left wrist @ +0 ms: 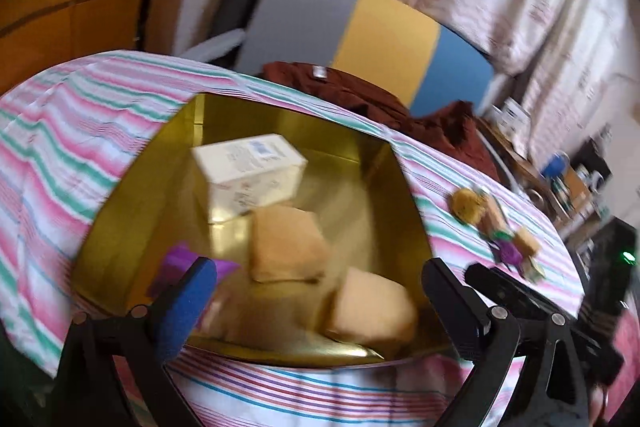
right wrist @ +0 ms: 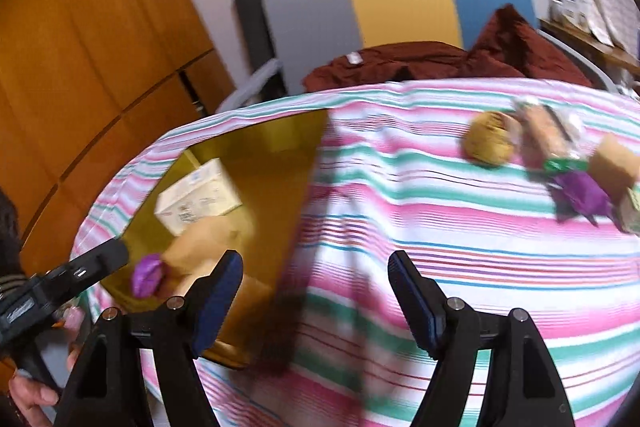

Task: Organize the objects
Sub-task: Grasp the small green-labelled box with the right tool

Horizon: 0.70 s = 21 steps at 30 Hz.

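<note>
Partly done: gold tin (left wrist: 120,227) holds white box (left wrist: 248,175), two tan blocks (left wrist: 288,247), purple wrapper (left wrist: 176,259). Left on striped cloth (right wrist: 400,227): round snack (right wrist: 490,139), purple packet (right wrist: 580,195), tan block (right wrist: 616,159). Left gripper (left wrist: 320,279) and right gripper (right wrist: 316,279): jaws wide, empty.

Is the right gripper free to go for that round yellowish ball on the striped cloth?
Probably yes: the right gripper is open and empty, and only bare striped cloth lies between it and the round yellowish ball.

No legible text; only blurred print on the white box (left wrist: 248,167).
</note>
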Tool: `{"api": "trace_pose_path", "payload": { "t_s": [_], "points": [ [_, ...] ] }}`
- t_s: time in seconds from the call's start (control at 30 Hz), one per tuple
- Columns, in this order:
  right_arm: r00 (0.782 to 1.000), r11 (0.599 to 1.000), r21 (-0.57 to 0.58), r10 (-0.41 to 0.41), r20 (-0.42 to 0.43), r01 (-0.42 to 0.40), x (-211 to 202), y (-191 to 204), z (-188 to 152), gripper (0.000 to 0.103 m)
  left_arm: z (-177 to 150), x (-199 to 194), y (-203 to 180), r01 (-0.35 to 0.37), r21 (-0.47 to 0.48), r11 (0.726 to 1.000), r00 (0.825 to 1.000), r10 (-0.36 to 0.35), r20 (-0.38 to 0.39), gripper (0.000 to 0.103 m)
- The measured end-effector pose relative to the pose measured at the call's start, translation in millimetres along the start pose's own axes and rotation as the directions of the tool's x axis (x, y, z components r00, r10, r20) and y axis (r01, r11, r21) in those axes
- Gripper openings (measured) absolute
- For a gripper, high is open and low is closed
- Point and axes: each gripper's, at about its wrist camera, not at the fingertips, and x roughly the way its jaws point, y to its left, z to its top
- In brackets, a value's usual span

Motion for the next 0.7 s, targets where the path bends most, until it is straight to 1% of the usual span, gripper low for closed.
{"api": "trace_pose_path", "payload": {
  "t_s": [0.03, 0.13, 0.2, 0.27, 0.37, 0.4, 0.5, 0.57, 0.6, 0.63, 0.7],
  "points": [
    [1.000, 1.000, 0.006, -0.012, 0.000, 0.012, -1, -6, -1, 0.076, -3, 1, -6, 0.026, 0.022, 0.999, 1.000, -0.026, -0.005, 0.103],
    [0.997, 0.997, 0.021, -0.071, -0.007, 0.071, -4, -32, -8, 0.076, -9, 4, -18, 0.053, 0.067, 0.996, 0.998, -0.052, -0.020, 0.103],
    [0.993, 0.992, 0.036, -0.120, -0.008, 0.120, -8, -52, -14, 0.076, -11, 3, -26, 0.070, 0.084, 0.994, 0.997, -0.068, -0.023, 0.103],
    [0.987, 0.986, 0.055, -0.159, -0.007, 0.159, -13, -69, -19, 0.076, -14, 2, -35, 0.107, 0.099, 0.989, 0.994, -0.104, -0.030, 0.103],
    [0.972, 0.969, 0.077, -0.237, -0.007, 0.236, -22, -102, -24, 0.076, -18, 0, -49, 0.147, 0.125, 0.981, 0.989, -0.142, -0.042, 0.103],
    [0.962, 0.959, 0.080, -0.273, -0.006, 0.272, -28, -117, -23, 0.076, -19, 0, -51, 0.153, 0.131, 0.980, 0.988, -0.148, -0.047, 0.103],
    [0.936, 0.935, 0.088, -0.349, 0.039, 0.344, -46, -149, -12, 0.076, -24, 0, -63, 0.185, 0.142, 0.973, 0.982, -0.175, -0.075, 0.103],
    [0.912, 0.913, 0.106, -0.402, 0.077, 0.394, -60, -177, 3, 0.076, -26, 0, -69, 0.202, 0.136, 0.970, 0.978, -0.192, -0.087, 0.103],
    [0.896, 0.898, 0.124, -0.434, 0.088, 0.423, -67, -196, 15, 0.076, -28, -1, -73, 0.213, 0.132, 0.968, 0.975, -0.202, -0.093, 0.103],
    [0.890, 0.891, 0.137, -0.446, 0.091, 0.432, -71, -208, 23, 0.076, -29, -1, -76, 0.223, 0.131, 0.966, 0.972, -0.211, -0.099, 0.103],
    [0.890, 0.887, 0.167, -0.448, 0.083, 0.430, -75, -233, 39, 0.076, -31, 0, -84, 0.232, 0.136, 0.963, 0.970, -0.218, -0.108, 0.103]
  ]
}}
